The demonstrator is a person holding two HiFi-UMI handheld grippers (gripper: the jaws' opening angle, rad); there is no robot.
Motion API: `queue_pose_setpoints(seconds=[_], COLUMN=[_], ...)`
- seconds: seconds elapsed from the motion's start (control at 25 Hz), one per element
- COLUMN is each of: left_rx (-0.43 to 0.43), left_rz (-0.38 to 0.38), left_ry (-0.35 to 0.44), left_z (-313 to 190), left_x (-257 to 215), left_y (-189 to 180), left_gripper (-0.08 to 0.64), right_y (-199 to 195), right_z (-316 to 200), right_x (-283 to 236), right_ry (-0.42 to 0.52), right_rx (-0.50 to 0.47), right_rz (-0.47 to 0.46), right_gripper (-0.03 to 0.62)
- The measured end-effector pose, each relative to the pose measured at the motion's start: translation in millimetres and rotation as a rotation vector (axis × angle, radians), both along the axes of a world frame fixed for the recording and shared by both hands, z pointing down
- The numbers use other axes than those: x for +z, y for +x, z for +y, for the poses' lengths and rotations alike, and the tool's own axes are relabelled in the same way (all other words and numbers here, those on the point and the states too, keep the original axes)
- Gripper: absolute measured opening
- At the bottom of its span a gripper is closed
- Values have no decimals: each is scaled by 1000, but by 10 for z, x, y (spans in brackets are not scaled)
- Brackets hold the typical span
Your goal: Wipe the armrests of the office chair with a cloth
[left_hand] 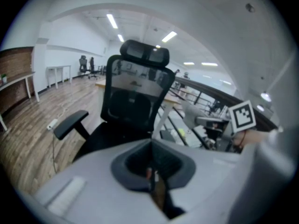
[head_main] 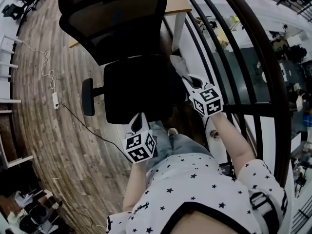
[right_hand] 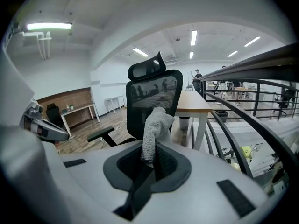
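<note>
The black office chair (head_main: 139, 84) stands in front of me, its backrest (head_main: 114, 18) farthest away. Its left armrest (head_main: 87, 96) sticks out bare over the floor. My right gripper (head_main: 193, 82) is at the chair's right side, shut on a grey cloth (head_main: 177, 65) that covers the spot where the right armrest sits. In the right gripper view the cloth (right_hand: 154, 129) stands up from the shut jaws of the right gripper (right_hand: 150, 160), in front of the backrest (right_hand: 156, 94). My left gripper (head_main: 138, 123) hovers at the seat's near edge, shut and holding nothing (left_hand: 152, 181).
A wooden desk (head_main: 178, 1) stands behind the chair. A dark metal railing (head_main: 246, 57) runs along the right, close to my right arm. A power strip with cable (head_main: 55, 100) lies on the wooden floor at the left. White table legs (head_main: 9, 77) line the far left.
</note>
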State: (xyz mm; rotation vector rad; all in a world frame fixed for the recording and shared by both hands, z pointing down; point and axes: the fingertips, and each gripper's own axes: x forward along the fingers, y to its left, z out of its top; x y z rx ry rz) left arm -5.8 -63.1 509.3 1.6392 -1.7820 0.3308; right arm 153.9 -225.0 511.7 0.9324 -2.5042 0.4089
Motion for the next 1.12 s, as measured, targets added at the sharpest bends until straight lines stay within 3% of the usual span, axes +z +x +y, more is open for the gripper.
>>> queue_pose_setpoints(seconds=[0.28, 0.76, 1.12], left_rx=[60, 118, 126], left_rz=[-9, 6, 20], left_ry=[-26, -82, -113], left_z=[-300, -661, -769], left_x=[92, 389, 520], left_y=[-121, -236, -291], left_gripper=[6, 6, 6], right_y=[-165, -202, -293], right_z=[-382, -934, -1088], right_x=[313, 1047, 1483], right_ry=[26, -11, -53], right_rx=[-6, -4, -63], right_rz=[96, 267, 392], right_gripper=[31, 31, 31])
